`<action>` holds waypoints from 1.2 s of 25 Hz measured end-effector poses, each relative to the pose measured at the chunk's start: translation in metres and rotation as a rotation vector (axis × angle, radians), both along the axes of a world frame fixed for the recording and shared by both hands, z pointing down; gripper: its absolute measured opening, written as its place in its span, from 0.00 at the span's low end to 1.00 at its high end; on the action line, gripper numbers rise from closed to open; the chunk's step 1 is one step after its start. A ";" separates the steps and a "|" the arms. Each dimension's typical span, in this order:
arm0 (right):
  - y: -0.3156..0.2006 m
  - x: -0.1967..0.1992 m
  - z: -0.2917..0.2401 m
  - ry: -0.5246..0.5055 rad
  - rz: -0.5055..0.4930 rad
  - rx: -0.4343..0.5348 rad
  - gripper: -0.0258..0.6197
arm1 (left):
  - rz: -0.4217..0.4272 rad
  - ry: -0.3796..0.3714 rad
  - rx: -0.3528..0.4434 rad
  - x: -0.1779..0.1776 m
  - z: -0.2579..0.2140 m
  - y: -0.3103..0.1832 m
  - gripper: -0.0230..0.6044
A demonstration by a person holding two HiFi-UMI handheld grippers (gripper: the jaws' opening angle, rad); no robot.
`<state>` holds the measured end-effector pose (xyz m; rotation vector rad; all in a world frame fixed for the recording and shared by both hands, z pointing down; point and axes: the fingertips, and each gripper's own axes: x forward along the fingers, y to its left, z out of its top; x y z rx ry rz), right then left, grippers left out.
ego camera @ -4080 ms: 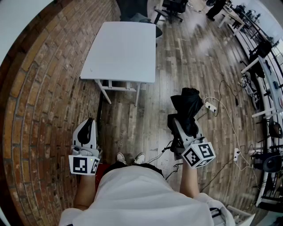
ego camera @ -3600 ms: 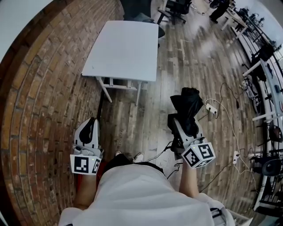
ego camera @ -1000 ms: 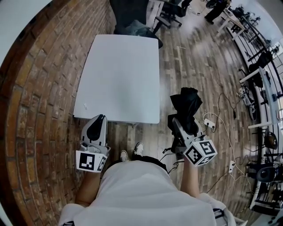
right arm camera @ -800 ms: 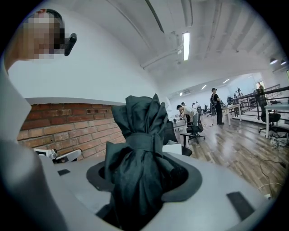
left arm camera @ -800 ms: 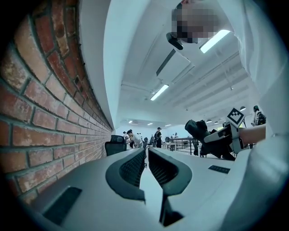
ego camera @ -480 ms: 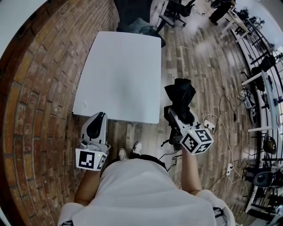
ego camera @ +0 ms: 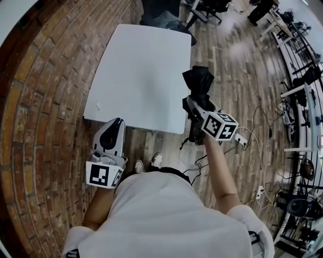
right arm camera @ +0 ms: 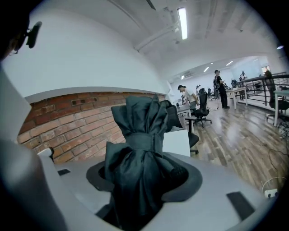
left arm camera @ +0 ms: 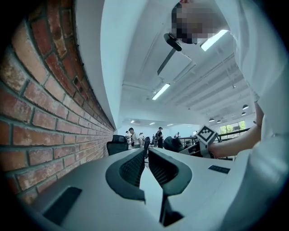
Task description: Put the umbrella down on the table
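A folded black umbrella [ego camera: 198, 83] with its strap wound round it is clamped in my right gripper [ego camera: 194, 104], which is shut on its lower part. In the head view the umbrella hangs at the right edge of the white table [ego camera: 141, 75], above its near right corner. In the right gripper view the umbrella [right arm camera: 140, 149] fills the space between the fingers [right arm camera: 188, 179] and stands upright. My left gripper [ego camera: 116, 124] is held before the table's near edge, left of the person's body. Its fingers [left arm camera: 132, 168] are shut with nothing between them.
A brick wall [ego camera: 45, 101] runs along the table's left side. Office chairs [ego camera: 166, 12] stand past the table's far end. Cables and a power strip [ego camera: 240, 140] lie on the wooden floor at the right, with desks [ego camera: 303, 55] further right. People stand far off in the room.
The right gripper has carried the umbrella up and left in the head view, from over the floor to the table's right edge. The left gripper has stayed where it was.
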<state>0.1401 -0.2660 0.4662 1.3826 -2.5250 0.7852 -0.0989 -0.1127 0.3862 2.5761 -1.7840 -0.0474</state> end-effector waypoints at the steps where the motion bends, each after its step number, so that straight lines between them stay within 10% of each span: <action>1: -0.008 -0.002 0.008 0.005 -0.002 -0.015 0.45 | -0.006 -0.001 -0.003 0.000 0.000 0.000 0.11; 30: -0.167 -0.064 0.247 0.238 0.001 -0.398 0.45 | -0.348 -0.123 -0.154 -0.038 0.011 0.030 0.11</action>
